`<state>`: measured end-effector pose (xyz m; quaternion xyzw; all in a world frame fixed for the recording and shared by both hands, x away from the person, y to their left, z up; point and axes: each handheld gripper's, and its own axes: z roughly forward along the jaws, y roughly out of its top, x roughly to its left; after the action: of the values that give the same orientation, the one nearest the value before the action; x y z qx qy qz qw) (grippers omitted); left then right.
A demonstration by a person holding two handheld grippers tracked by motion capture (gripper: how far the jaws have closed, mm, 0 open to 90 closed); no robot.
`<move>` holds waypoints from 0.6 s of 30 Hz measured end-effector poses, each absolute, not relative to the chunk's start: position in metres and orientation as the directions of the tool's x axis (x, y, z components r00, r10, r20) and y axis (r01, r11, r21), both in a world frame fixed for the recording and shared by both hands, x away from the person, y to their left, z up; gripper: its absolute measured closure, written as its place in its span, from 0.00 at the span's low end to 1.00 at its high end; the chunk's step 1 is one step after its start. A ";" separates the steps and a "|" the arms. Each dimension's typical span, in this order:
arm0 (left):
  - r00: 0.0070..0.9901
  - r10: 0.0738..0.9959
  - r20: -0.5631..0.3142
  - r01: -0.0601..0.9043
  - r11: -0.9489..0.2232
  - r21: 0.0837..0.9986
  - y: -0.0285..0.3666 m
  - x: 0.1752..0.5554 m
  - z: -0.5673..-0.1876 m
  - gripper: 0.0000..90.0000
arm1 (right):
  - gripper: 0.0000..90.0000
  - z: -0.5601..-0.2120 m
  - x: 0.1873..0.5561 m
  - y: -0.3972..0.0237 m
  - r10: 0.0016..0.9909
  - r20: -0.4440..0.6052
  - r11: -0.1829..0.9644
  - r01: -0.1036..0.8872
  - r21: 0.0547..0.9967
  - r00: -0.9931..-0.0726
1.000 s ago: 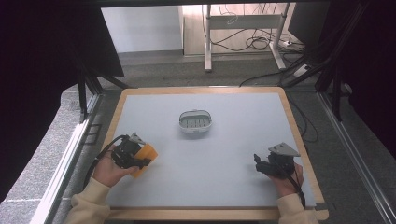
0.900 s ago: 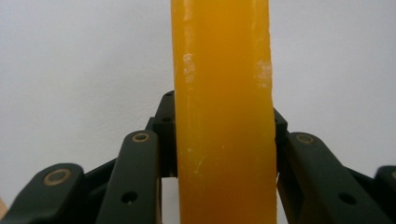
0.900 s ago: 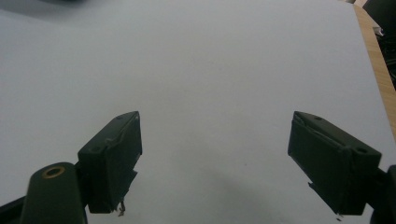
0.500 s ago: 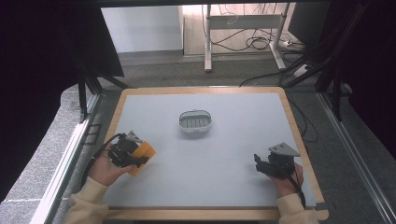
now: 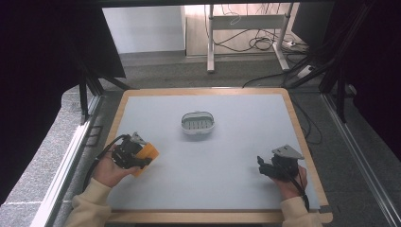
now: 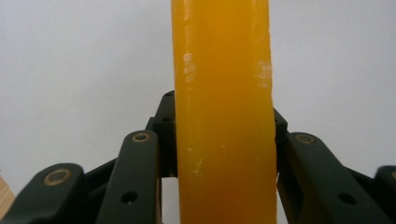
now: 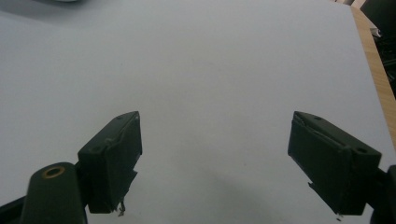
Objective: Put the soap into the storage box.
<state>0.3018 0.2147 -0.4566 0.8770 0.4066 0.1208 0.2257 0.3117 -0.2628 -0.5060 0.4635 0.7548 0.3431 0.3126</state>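
Left gripper (image 5: 142,160): lower left of the high view, its jaws clamped on a translucent orange-yellow soap-like bar (image 5: 145,156); the pads press both flat sides.
Right gripper (image 5: 263,166): lower right of the high view, jaws spread wide with nothing between them.
Orange bar's place: held just above the pale grey table top (image 5: 236,142), well apart from the small white oval slotted dish (image 5: 198,123) at upper centre.
Likely step: carrying the bar to the dish, judging by the only receptacle on the table.
Risk: the bar looks smooth and waxy, so it could slide or twist out between the pads if tilted or swung fast.
Risk at the dish: the light dish may skid if the bar lands on its rim, since the empty claw is far from steadying it.
Left gripper view: shows the bar (image 6: 223,112) upright between the jaws, with scuffed edges, which the high view cannot resolve.
Right gripper view: bare table between the open pads (image 7: 112,158).
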 end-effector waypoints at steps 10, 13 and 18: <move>0.649 0.760 0.034 0.647 -0.576 0.500 0.205 0.308 -0.454 0.68 | 0.20 -0.504 0.311 -0.263 0.911 -0.153 0.336 0.474 0.814 -0.383; 0.655 0.755 0.030 0.643 -0.577 0.503 0.205 0.309 -0.452 0.68 | 0.20 -0.503 0.310 -0.263 0.914 -0.156 0.333 0.472 0.816 -0.376; 0.669 0.742 0.041 0.629 -0.595 0.500 0.200 0.310 -0.449 0.68 | 0.20 -0.501 0.305 -0.261 0.910 -0.168 0.343 0.461 0.818 -0.379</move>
<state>0.3104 0.2000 -0.4487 0.8845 0.3877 0.1234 0.2285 0.3055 -0.2608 -0.5013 0.4548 0.7537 0.3484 0.3219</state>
